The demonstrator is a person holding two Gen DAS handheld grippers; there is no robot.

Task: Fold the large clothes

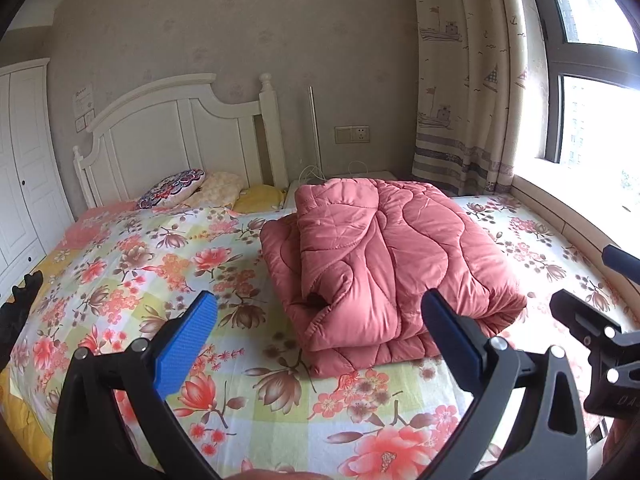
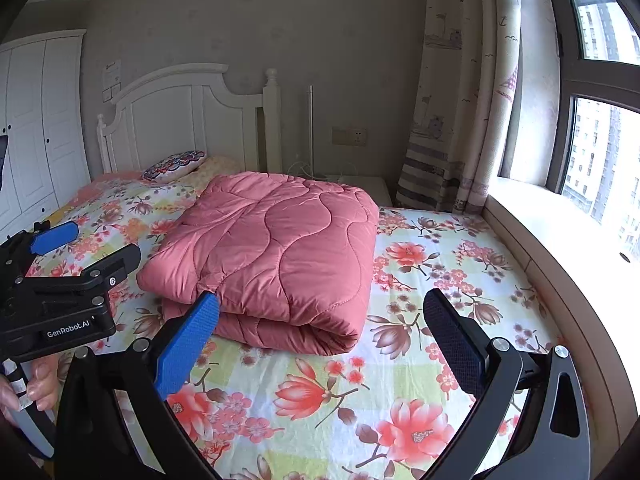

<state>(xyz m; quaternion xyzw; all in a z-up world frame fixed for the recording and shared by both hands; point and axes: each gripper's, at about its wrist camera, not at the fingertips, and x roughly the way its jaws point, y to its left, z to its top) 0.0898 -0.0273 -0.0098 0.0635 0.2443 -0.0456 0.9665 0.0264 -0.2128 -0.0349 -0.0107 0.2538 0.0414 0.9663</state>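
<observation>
Quilt [image 1: 384,268] sits already folded into a thick pink bundle on the flowery bed [image 1: 160,264], straight ahead of both grippers and a bit beyond their tips. Left gripper [image 1: 320,336] has its jaws spread wide with nothing between them, same story for the right gripper [image 2: 320,336]; neither touches the fabric. From the right wrist view the rounded folded edge faces the jaws and the bundle lies ahead and slightly left, long axis running away toward the headboard [image 2: 184,120]. From the left wrist view the stack of layered open edges is on the near-left corner, so I'd guess the left one is better placed to tidy that corner. Looks pretty much done to me, maybe one last fold or squaring-up left.
</observation>
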